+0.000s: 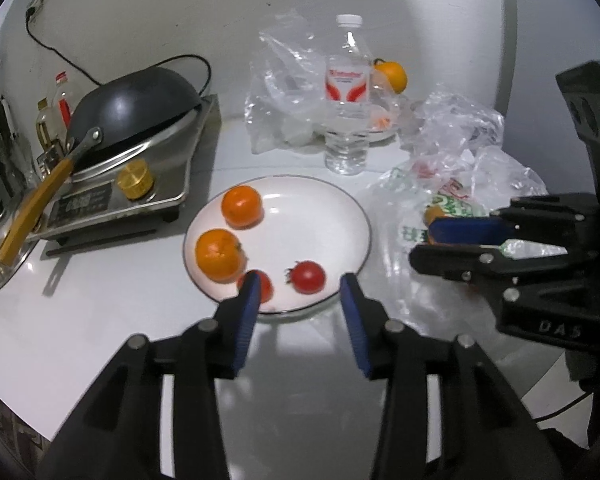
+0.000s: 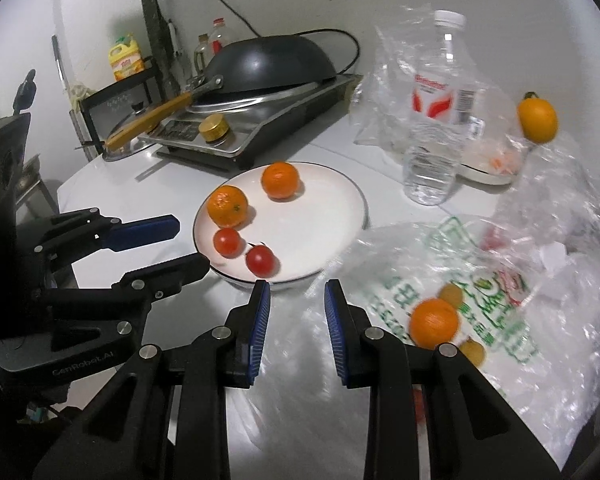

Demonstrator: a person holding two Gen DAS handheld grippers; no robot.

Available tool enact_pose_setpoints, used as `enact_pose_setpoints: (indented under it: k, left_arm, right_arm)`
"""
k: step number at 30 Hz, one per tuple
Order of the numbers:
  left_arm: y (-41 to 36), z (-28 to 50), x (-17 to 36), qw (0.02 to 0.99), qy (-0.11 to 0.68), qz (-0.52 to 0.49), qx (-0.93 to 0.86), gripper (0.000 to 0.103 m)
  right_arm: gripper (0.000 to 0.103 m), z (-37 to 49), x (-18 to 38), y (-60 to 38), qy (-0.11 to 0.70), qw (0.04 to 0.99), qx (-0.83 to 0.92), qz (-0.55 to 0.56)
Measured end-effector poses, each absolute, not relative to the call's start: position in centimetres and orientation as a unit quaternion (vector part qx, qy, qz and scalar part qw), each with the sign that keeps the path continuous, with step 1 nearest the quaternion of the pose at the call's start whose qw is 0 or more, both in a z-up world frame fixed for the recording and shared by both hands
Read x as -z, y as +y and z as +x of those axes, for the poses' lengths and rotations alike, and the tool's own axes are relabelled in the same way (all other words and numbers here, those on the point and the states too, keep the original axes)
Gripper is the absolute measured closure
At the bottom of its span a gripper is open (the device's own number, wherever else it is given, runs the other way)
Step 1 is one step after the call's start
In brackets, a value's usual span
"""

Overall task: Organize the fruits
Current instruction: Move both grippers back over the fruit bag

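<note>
left gripper point(image 1: 300, 292): jaws wide, "GenRobot.AI" | right gripper point(image 2: 297, 300): jaws wide, "DAS" | plate point(image 2: 332, 200): two oranges, two tomatoes

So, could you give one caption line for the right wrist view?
Open right gripper hovers between the white plate, holding two oranges and two tomatoes, and the printed plastic bag.

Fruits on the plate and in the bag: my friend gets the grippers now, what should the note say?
Left gripper: open, empty, hovering over the near edge of the plate.
Right gripper: open, empty, beside the printed plastic bag.
Done: two oranges and two tomatoes lie on the plate.
Left: an orange and some smaller yellow fruit are in the bag; another orange fruit sits behind the water bottle. They probably go on the plate next.
</note>
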State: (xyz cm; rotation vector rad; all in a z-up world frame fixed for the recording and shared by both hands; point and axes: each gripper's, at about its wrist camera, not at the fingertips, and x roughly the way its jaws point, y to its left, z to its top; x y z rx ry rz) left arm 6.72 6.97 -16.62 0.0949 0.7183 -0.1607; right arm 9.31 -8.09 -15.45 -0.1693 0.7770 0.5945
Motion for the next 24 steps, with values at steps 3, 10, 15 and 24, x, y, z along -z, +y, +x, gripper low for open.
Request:
enact_pose_setpoints:
  k: [3, 10, 15, 24]
  left_arm:
    - [5.8, 6.4, 16.3, 0.933, 0.348, 0.047, 0.084, 0.050]
    - [3.0, 6.2, 16.4, 0.930, 0.351, 0.061, 0.094, 0.050]
    - [0.8, 6.2, 16.6, 0.927, 0.354, 0.063, 0.109, 0.050]
    - [-3.2, 6.5, 17.6, 0.915, 0.371, 0.082, 0.137, 0.050]
  right_arm:
    - [0.073, 8.9, 15.3, -9.5, 0.369, 0.883, -0.279, -0.075]
    - [0.073, 8.3, 15.7, -12.6, 0.367, 0.889, -0.266, -0.061]
    - [0.073, 7.9, 16.2, -14.8, 0.370, 0.893, -0.251, -0.057]
    - [0.073, 7.9, 18.1, -19.5, 0.391, 0.893, -0.216, -0.042]
